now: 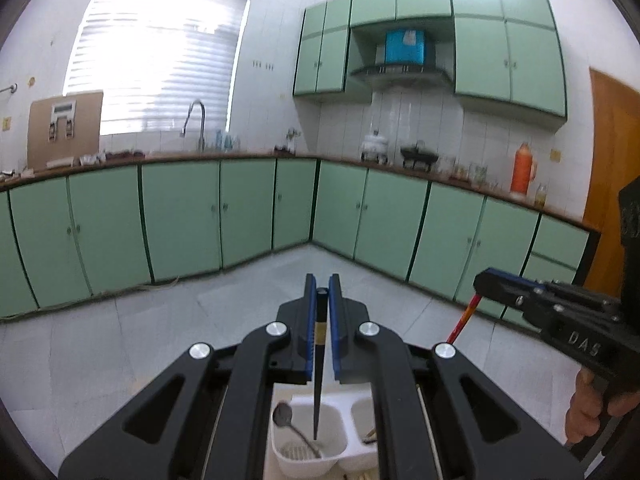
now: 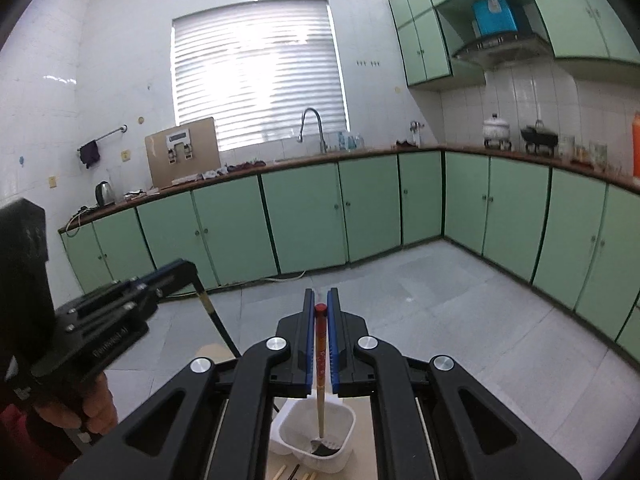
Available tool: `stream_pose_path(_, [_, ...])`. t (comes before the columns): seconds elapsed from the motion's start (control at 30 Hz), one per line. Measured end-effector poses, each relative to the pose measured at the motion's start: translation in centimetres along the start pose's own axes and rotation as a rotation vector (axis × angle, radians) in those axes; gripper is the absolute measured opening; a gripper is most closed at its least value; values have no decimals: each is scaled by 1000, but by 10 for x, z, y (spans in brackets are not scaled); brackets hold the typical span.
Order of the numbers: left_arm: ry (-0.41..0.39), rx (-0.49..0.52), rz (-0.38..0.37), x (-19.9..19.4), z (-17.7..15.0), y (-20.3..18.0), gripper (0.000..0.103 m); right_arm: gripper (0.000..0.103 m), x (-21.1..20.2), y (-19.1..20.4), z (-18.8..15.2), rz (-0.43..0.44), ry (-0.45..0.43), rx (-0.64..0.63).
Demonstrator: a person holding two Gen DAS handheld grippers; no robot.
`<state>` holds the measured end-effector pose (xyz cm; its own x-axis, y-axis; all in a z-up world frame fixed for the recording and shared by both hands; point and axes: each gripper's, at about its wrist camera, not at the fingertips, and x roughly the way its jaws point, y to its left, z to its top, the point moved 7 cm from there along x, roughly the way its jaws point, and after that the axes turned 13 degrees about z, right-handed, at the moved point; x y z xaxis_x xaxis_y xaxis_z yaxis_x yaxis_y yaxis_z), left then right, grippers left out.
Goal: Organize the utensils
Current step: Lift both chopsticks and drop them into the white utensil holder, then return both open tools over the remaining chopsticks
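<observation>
"das" on right gripper (image 1: pixel 486 282) body; other txt unreadable.

Home kitchen. Green base cabinets (image 2: pixel 304 216), sink faucet (image 2: pixel 314 128) under blinds, range hood (image 1: pixel 402 72), kettle (image 2: pixel 105 193) on countertop.

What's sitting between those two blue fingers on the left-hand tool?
A black chopstick, clamped between the left gripper's fingers and hanging tip-down over the white utensil holder, as the left wrist view shows.
</observation>
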<state>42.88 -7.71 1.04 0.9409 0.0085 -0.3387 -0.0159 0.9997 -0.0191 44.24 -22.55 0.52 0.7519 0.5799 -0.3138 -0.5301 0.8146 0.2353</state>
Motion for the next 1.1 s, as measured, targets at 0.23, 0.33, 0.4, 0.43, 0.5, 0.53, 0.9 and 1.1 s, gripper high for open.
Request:
stream_pose_path(0.23, [36, 32, 38, 18, -33, 7, 7, 7, 19, -9, -37, 9, 72, 30])
stream_pose_path(0.33, [37, 45, 48, 16, -44, 11, 12, 9, 19, -8, -48, 3, 85, 28])
stream_pose_path(0.4, [30, 47, 55, 12, -47, 14, 28, 16, 14, -9, -54, -9, 85, 33])
stream_pose_path(0.43, [24, 39, 56, 8, -48, 18, 32, 26, 12, -10, -55, -15, 79, 36])
stream_pose_path(0.5, [9, 24, 58, 0, -49, 24, 44, 39, 2, -11, -58, -30, 55, 44])
stream_pose_path(0.53, [0, 23, 62, -5, -50, 26, 48, 44, -4, -11, -59, -39, 41, 47])
stream_pose_path(0.9, [-32, -15, 143, -75, -113, 60, 89, 93, -66, 4, -126, -177, -29, 44])
stream_pose_path(1.1, [49, -2, 179, -90, -168, 68, 89, 95, -75, 15, -190, -218, 28, 74])
